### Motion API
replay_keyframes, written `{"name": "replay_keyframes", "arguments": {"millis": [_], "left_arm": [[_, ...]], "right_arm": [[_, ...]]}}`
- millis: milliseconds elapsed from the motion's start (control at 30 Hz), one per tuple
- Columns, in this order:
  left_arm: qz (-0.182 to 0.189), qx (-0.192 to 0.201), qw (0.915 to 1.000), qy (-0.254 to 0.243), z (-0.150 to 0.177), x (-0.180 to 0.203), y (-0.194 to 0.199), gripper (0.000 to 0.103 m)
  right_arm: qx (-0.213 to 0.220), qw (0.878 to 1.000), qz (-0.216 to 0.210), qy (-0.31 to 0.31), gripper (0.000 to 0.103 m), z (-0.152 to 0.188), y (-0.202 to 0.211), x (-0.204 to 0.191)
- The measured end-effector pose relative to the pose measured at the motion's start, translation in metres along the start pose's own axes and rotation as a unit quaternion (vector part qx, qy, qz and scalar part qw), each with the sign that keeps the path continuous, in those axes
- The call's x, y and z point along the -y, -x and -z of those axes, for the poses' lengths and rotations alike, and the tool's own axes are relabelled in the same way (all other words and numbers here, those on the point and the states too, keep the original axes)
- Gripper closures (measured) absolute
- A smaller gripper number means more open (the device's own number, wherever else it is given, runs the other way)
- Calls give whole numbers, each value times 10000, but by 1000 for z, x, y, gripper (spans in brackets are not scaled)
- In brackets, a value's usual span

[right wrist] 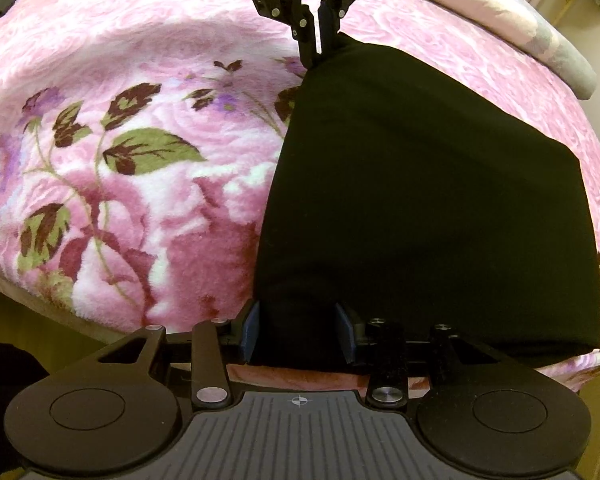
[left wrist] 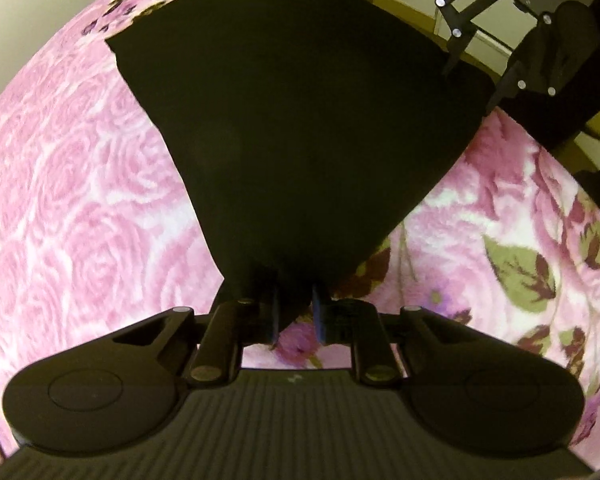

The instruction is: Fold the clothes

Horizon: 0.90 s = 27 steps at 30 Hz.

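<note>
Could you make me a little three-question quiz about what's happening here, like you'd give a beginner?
1. True or false: the black cloth lies on a plain white sheet.
2. Multiple choice: how is the cloth held? A) by the left gripper alone; B) by the right gripper alone; C) by both grippers, one at each end of the same edge.
3. Fill in: the blanket under the cloth is pink with a pattern of ____.

Key
1. False: it lies on a pink flowered blanket.
2. C: each gripper has cloth between its fingers, and each camera shows the other gripper at the far corner.
3. Roses, with green leaves.
</note>
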State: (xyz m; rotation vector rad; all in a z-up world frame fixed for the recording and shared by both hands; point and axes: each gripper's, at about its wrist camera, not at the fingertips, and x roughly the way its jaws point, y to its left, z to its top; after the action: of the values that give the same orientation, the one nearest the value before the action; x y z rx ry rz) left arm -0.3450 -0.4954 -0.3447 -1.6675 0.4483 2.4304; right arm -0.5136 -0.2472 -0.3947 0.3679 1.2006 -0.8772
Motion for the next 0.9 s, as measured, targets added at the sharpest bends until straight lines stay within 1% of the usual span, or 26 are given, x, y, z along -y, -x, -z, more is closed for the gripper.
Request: {"name": "replay_keyframes", "arguments": {"millis": [100, 200, 267, 300, 367, 400, 433, 467, 567, 633, 733, 833, 867, 900], "left_arm": [[-194, 58, 9993, -325, 4, 9, 2, 86], [-386, 12, 9957, -848, 5, 20, 0, 86], [-434, -44, 9928, -1118, 7, 24, -2, 86], [-434, -85, 9925, -1141, 8, 23, -4, 86], [-406, -162, 9967, -684, 11, 11, -11, 88], [-397, -178, 9982, -405, 13, 5, -13, 93], [-393, -158, 9990, -127, 14, 1, -14, 94], [-386, -114, 9992, 44, 14, 0, -12, 95], [-423, 10, 9991, 97, 15, 7, -4, 95], [-456, 84, 9989, 116, 17, 12, 2, 87], [-541, 123, 9985, -37, 16, 17, 2, 86], [-538, 152, 9982, -227, 6, 19, -3, 85], [-552, 152, 9981, -214, 5, 18, -4, 86], [-605, 133, 9981, -69, 9, 16, -3, 87]], "right_arm": [[-4, 10000, 7, 0, 63, 0, 0, 0], [-4, 10000, 16, 14, 63, 0, -1, -1], [-9, 10000, 29, 41, 63, 0, -1, -2], [-13, 10000, 32, 48, 63, 0, -1, -2], [-18, 10000, 34, 37, 62, 0, -2, -2], [-21, 10000, 40, 37, 62, -1, -2, -2], [-24, 10000, 46, 38, 62, -1, -2, -2], [-27, 10000, 49, 34, 62, -1, -2, -2], [-33, 10000, 48, 29, 62, -1, -2, -2], [-35, 10000, 50, 16, 62, 0, -2, -3], [-39, 10000, 57, 37, 61, 0, -3, -3], [-45, 9999, 57, 69, 61, -1, -4, -3], [-47, 9999, 56, 80, 61, -1, -5, -4], [-50, 9999, 56, 92, 60, -1, -5, -4]]}}
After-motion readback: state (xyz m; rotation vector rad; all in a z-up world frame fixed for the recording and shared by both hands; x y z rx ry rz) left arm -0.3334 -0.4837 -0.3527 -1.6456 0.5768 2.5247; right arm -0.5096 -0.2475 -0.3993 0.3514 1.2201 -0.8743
